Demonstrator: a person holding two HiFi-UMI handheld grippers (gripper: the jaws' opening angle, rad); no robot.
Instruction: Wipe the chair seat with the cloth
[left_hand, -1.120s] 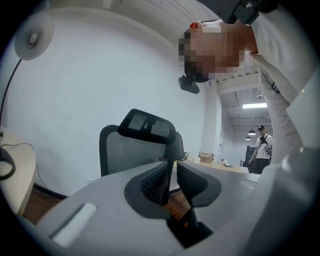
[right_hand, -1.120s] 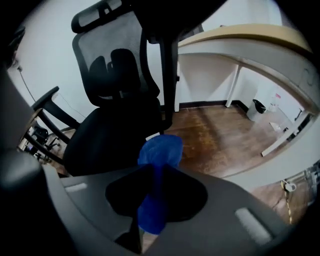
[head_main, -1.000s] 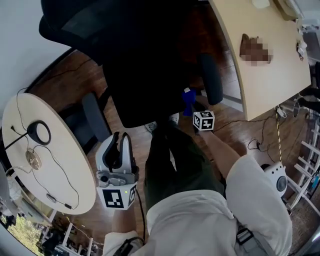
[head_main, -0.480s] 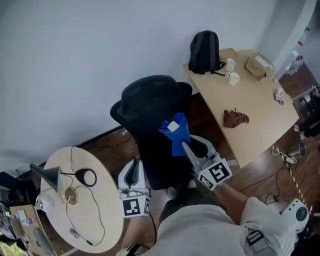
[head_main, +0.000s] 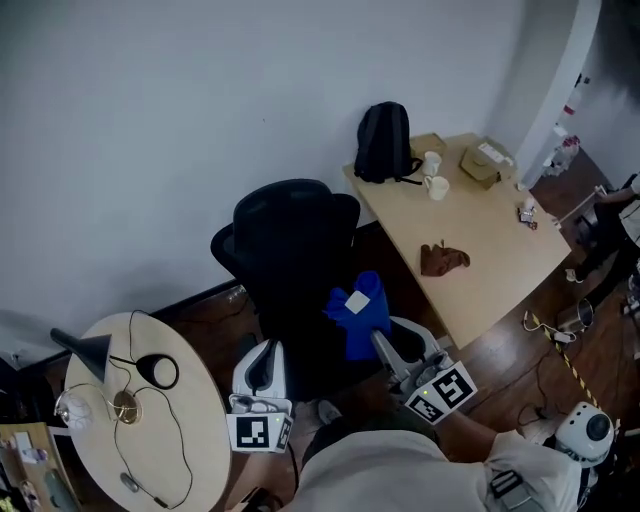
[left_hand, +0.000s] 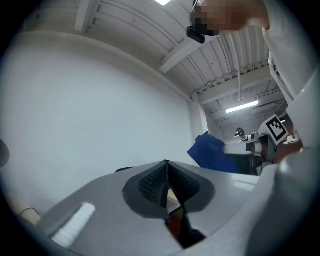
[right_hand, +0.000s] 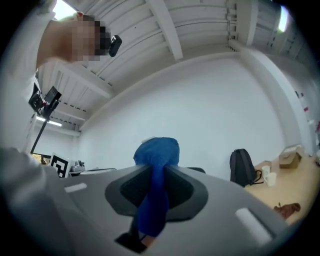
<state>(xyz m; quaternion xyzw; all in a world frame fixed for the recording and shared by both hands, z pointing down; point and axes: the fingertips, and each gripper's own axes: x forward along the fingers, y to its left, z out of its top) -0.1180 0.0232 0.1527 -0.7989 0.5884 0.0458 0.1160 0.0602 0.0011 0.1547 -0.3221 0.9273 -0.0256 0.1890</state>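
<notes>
A black office chair (head_main: 288, 250) stands against the white wall, its seat mostly hidden behind the cloth and grippers. My right gripper (head_main: 379, 341) is shut on a blue cloth (head_main: 358, 316) and holds it up in front of the chair. In the right gripper view the blue cloth (right_hand: 154, 170) bulges out above the right gripper (right_hand: 152, 192). My left gripper (head_main: 265, 352) is shut and holds nothing, left of the chair's front. In the left gripper view the left gripper (left_hand: 166, 186) points upward, jaws meeting, with the blue cloth (left_hand: 211, 153) off to the right.
A round white table (head_main: 205, 430) with cables and a black lamp stands at the left. A wooden desk (head_main: 500, 250) at the right carries a black backpack (head_main: 383, 140), two mugs (head_main: 434, 186), a box (head_main: 481, 160) and a brown rag (head_main: 443, 258).
The head view has swung up from the floor to the room. My right gripper has lifted the blue cloth from low by the chair to in front of it. The left gripper stays shut.
</notes>
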